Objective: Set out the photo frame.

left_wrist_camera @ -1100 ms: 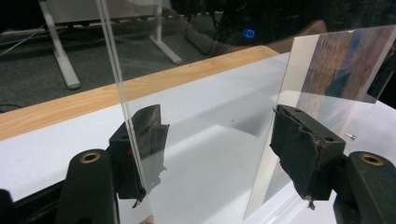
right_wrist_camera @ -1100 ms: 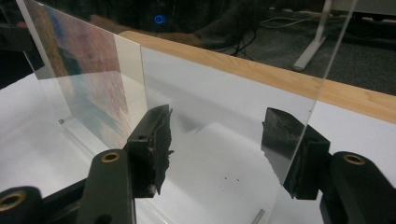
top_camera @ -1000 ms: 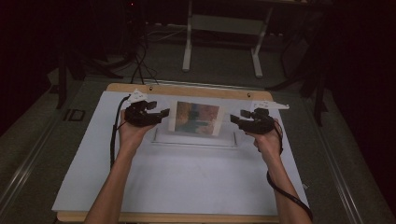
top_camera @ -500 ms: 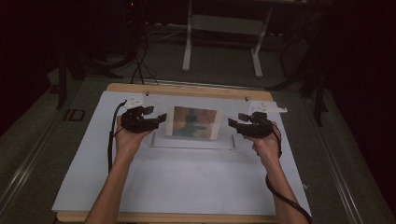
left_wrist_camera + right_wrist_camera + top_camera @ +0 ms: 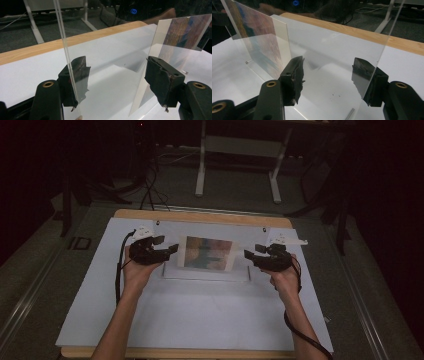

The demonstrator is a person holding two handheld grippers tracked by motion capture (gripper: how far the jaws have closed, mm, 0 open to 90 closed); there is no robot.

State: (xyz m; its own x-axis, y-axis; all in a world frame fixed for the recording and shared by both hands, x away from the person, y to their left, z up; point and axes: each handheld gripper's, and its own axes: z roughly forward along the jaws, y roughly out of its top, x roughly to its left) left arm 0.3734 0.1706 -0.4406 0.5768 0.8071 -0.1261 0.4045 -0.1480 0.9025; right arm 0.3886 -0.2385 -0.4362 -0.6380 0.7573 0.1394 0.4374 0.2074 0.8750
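A clear plastic picture stand (image 5: 206,270) sits on the white sheet (image 5: 200,315) that covers the table, and a colourful picture card (image 5: 208,253) stands in the middle of it. The left gripper (image 5: 170,251) is just beside the left end of the stand with its 2 jaws wide apart, and the right gripper (image 5: 248,254) is just beside the right end, wide apart too. Neither one is holding anything.
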